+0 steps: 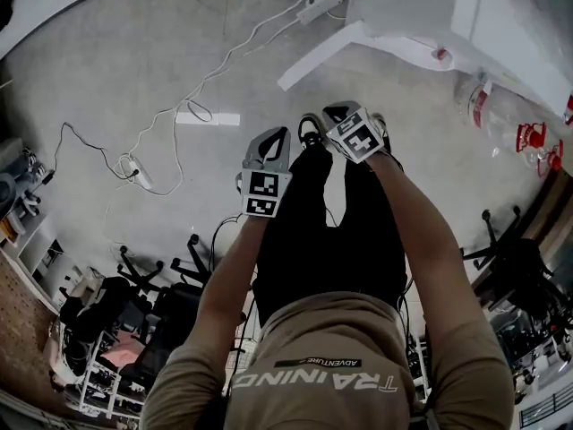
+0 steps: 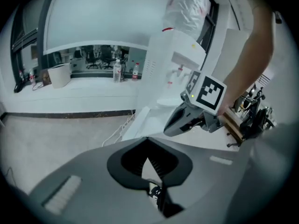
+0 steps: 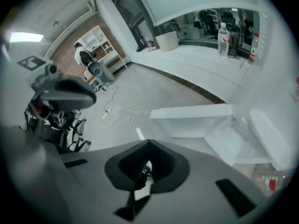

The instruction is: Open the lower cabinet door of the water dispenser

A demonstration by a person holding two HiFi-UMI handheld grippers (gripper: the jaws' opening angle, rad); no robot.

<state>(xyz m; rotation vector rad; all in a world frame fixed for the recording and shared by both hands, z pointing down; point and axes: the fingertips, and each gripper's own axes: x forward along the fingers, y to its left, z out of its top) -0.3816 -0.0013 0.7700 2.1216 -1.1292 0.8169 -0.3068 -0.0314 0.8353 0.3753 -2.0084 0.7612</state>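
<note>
I see the water dispenser [image 1: 501, 16] cropped at upper right in the head view, its lower cabinet door [image 1: 322, 56] open, top edge running lower-left; left claw [image 2: 147, 140] and right claw [image 3: 148, 143] pressed together, empty.

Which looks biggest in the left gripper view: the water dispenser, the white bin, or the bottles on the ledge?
1. Water dispenser, though it stands nearer the camera.
2. White bin.
3. Left bottle and right bottle: they look about alike, so no ranking between them.
</note>
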